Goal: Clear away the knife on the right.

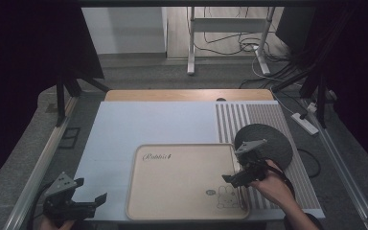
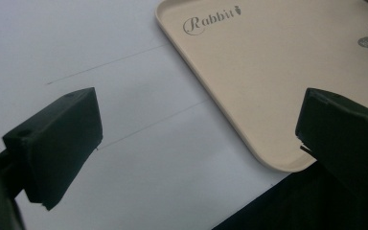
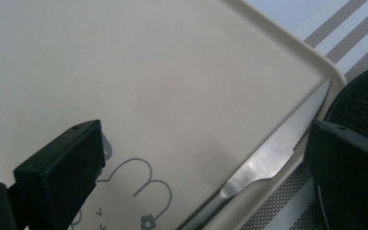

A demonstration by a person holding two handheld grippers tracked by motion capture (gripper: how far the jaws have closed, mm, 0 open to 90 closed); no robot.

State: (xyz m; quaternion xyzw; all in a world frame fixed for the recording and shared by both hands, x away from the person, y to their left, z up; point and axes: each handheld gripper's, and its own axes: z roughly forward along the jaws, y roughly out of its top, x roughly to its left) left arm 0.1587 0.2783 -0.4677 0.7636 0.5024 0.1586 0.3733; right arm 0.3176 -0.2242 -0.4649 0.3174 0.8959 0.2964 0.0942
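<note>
Right gripper point(image 1: 234, 178) hangs over the tray's point(image 1: 172, 201) lower right corner, jaws spread with nothing between them. The knife point(image 3: 268, 165) lies along the tray's right rim, seemingly free of the pads. Left gripper point(image 1: 92, 201), lower left, jaws apart too.

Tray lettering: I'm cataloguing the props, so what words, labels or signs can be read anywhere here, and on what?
"Rabbit", in script with a small carrot sign after it: on the tray, in one corner.
The small round mark by the rabbit drawing on the tray: too small to read.
Nothing else carries text.
</note>
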